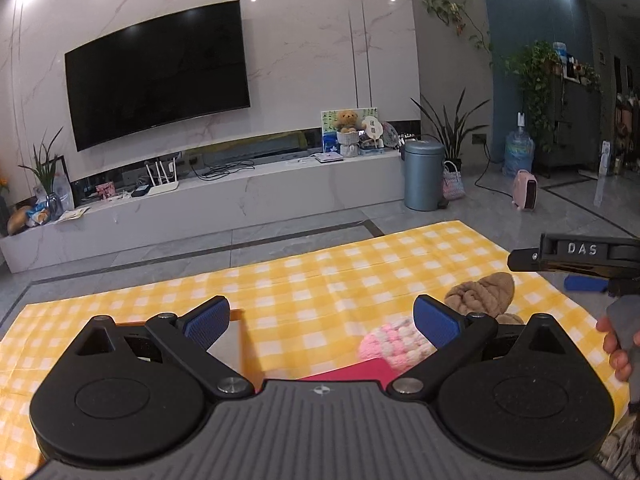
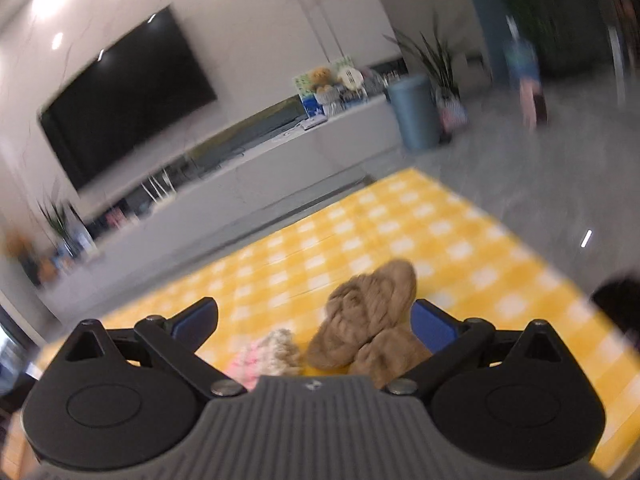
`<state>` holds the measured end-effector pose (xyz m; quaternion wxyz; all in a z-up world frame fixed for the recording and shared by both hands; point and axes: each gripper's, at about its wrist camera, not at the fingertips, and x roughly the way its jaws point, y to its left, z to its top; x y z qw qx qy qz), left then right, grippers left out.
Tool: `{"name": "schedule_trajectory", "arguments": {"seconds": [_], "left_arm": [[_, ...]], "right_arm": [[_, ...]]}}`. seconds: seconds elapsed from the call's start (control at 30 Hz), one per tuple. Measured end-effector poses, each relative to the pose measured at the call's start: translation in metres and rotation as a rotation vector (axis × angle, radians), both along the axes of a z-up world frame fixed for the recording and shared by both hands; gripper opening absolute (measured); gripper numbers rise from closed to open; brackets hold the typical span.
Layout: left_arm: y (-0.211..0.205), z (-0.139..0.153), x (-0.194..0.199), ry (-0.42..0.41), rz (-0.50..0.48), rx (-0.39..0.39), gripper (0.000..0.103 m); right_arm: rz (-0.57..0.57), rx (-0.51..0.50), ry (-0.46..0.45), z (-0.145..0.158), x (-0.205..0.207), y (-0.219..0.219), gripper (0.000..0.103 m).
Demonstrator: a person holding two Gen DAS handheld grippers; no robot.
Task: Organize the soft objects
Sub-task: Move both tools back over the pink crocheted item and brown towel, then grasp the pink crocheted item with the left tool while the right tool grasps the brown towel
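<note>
We have two soft pieces on the yellow-checked table (image 1: 320, 280). We take the brown knitted bundle (image 2: 368, 320) as our landmark.

- Brown knitted bundle: loose, chunky ribbed knit, heaped in folds, lying on the cloth toward its right-hand part. We judge it light, limp and compressible, not fragile and not slippery. It will sag and trail if lifted by an edge.
- Pink and cream knitted piece (image 1: 394, 340): just to the left of the brown bundle and touching or nearly touching it; we cannot tell which. Same fluffy texture, likely as light.
- A flat pink-red item (image 1: 352, 372) lies nearer us than the pink knit, partly hidden by the claw body; we cannot say what it is.
- A wooden-edged tray or box (image 1: 240, 332) sits well to the left of the brown bundle, mostly hidden.

Claws:
- Left claw (image 1: 320, 322): spread as wide as it goes, nothing between the pads, hanging over the cloth left of the brown bundle.
- Right claw (image 2: 316, 322): view blurred; jaws wide apart, the brown bundle seen between them, pads not pressing on it.

Where to take hold, in our judgement: pinch the thick middle of the heap, across several folds, so the knit bunches rather than unrolls. The two pieces may snag on each other.
</note>
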<state>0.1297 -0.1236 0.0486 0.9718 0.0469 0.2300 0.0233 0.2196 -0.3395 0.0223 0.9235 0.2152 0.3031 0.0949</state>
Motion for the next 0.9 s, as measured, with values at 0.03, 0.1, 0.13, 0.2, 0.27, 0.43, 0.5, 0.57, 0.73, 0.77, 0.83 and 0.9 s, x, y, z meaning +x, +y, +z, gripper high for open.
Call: {"name": "schedule_trajectory", "arguments": {"seconds": [0.03,0.1,0.13,0.2,0.27,0.43,0.5,0.57,0.73,0.77,0.83,0.9], "left_arm": [[-0.007,0.000,0.003,0.006,-0.006,-0.005,0.103],[-0.019,-0.001,0.010,0.021,-0.026,-0.017,0.103],[-0.023,-0.002,0.014,0.030,-0.037,-0.021,0.103],[-0.033,-0.003,0.022,0.056,-0.074,-0.016,0.103],[-0.043,-0.006,0.033,0.102,-0.119,-0.008,0.103],[-0.061,-0.025,0.086,0.306,-0.184,-0.032,0.103],[-0.074,-0.036,0.111,0.395,-0.245,0.017,0.103],[-0.083,-0.049,0.139,0.480,-0.270,0.072,0.103],[-0.091,-0.088,0.192,0.666,-0.171,0.126,0.103],[-0.091,-0.095,0.200,0.691,-0.152,0.123,0.103],[-0.089,-0.105,0.214,0.734,-0.129,0.110,0.103],[-0.090,-0.114,0.223,0.767,-0.122,0.106,0.103]], "right_arm": [[-0.011,0.024,0.005,-0.002,0.000,-0.005,0.101],[-0.051,0.000,0.008,-0.004,0.000,-0.011,0.101],[-0.067,-0.025,0.006,-0.005,0.000,-0.012,0.101],[-0.078,-0.056,-0.002,-0.009,-0.001,-0.017,0.101],[-0.076,-0.066,-0.003,-0.015,0.003,-0.022,0.101],[-0.106,-0.084,0.046,-0.031,0.018,-0.029,0.101],[-0.101,-0.109,0.057,-0.036,0.024,-0.029,0.100],[-0.104,-0.120,0.068,-0.039,0.028,-0.029,0.100],[-0.085,-0.129,0.096,-0.050,0.044,-0.029,0.100],[-0.083,-0.133,0.107,-0.053,0.048,-0.029,0.100],[-0.088,-0.145,0.130,-0.059,0.055,-0.028,0.100],[-0.093,-0.150,0.152,-0.065,0.059,-0.028,0.100]]}}
